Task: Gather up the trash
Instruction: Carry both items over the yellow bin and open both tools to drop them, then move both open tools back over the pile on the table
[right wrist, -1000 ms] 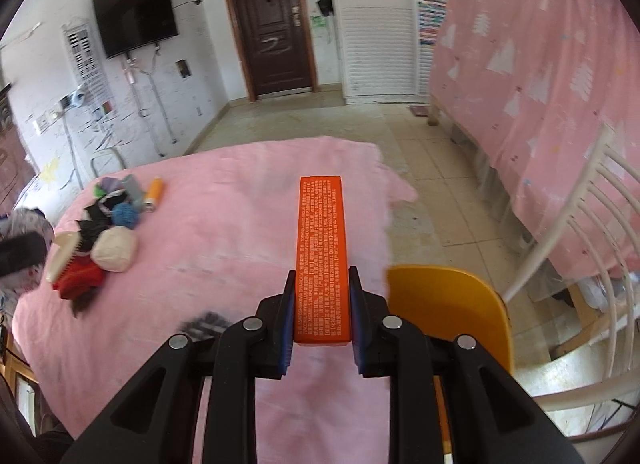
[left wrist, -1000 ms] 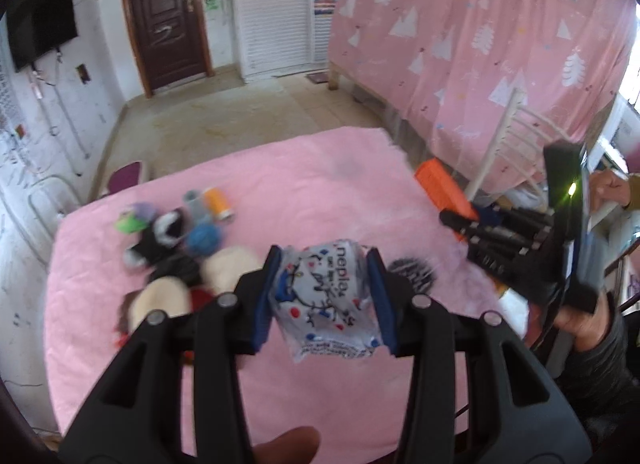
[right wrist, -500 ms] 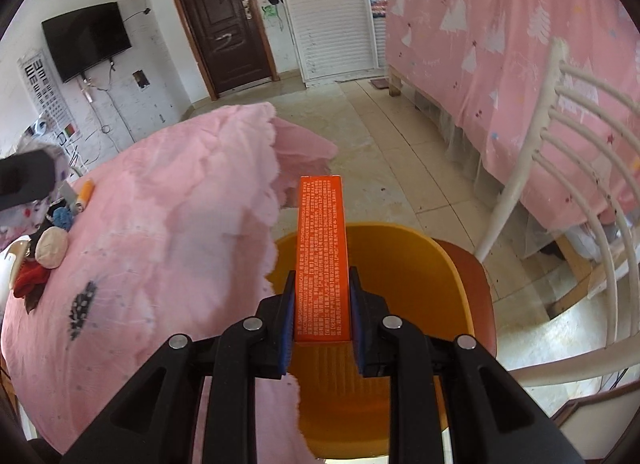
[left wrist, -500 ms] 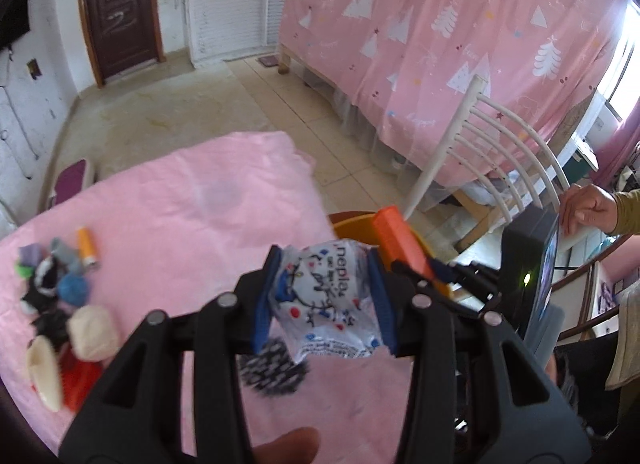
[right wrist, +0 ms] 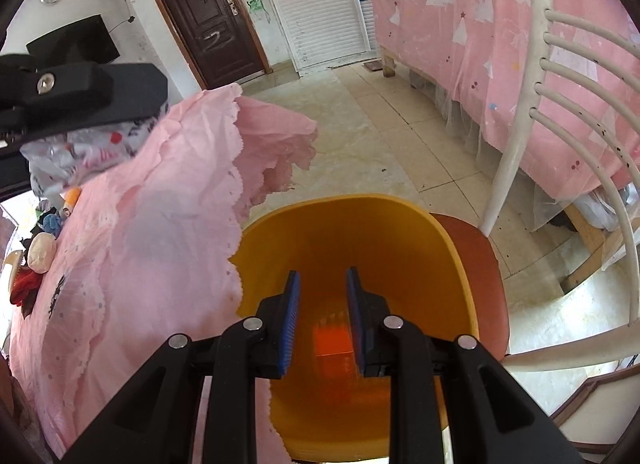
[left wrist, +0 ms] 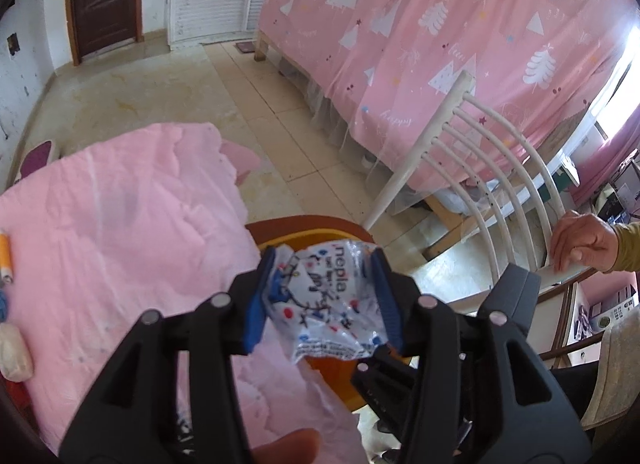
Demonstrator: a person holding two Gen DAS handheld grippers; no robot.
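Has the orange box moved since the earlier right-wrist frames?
Yes. The orange box has left the right gripper, whose jaws now stand apart and empty, and lies down inside the yellow bin below them.

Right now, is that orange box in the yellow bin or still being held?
In the bin. The orange box lies at the bottom of the yellow bin, below the right hand-held gripper, whose jaws hold nothing.

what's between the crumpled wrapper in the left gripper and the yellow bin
Nothing visible blocks it. The crumpled white printed plastic wrapper sits between the left gripper pads, whose jaws have just been opening, right above the yellow plastic bin. The right gripper hangs over the bin mouth, empty.
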